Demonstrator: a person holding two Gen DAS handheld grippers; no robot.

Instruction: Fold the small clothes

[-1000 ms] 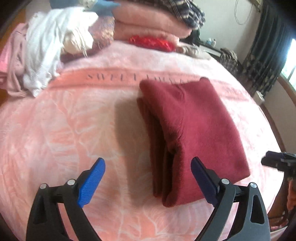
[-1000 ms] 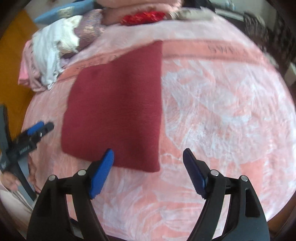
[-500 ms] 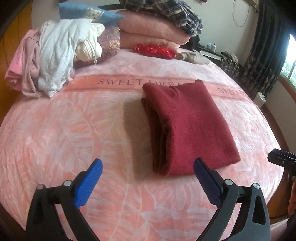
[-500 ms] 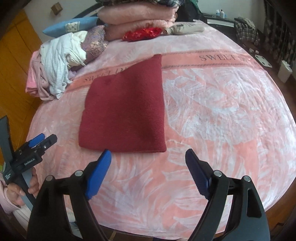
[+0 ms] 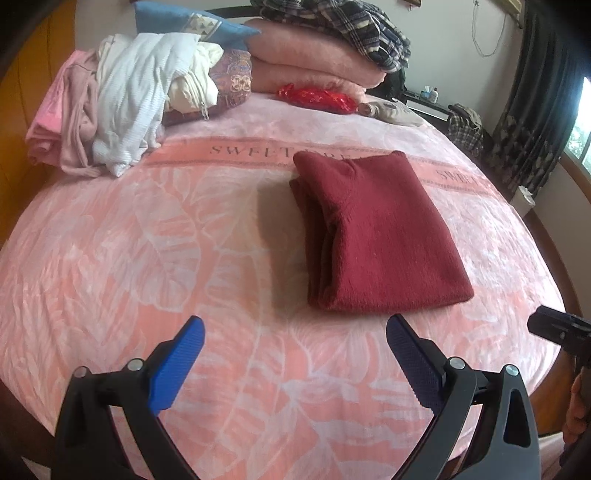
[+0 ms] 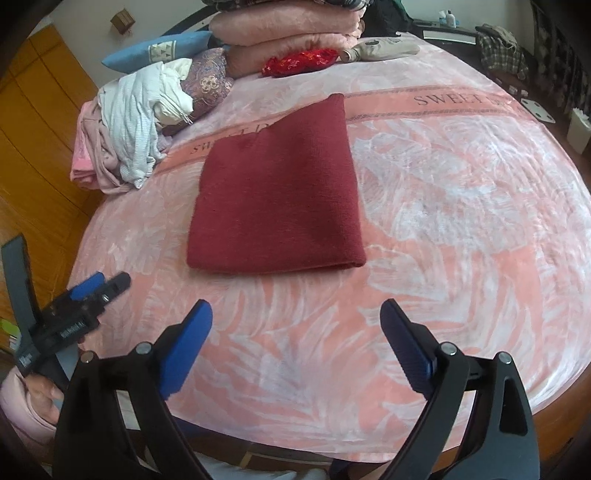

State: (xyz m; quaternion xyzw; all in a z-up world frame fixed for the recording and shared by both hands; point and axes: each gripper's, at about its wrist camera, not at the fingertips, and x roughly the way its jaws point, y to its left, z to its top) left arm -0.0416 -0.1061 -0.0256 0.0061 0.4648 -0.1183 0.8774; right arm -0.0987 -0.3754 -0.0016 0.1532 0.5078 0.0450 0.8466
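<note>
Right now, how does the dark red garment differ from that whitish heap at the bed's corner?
The dark red garment lies folded flat in a neat rectangle; the whitish heap sits crumpled and unfolded. The red one lies alone mid-bed; the heap is bunched with pink clothes. Both rest on the pink blanket.

Beyond the folded maroon sweater, the blanket lettering runs under it; the plaid garment is cut off at the frame's top.

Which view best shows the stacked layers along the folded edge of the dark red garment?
The left wrist view: the dark red garment turns its layered side edge toward that camera, so the stacked folds show. The right wrist view shows mainly its flat top face, with the layers hidden.
</note>
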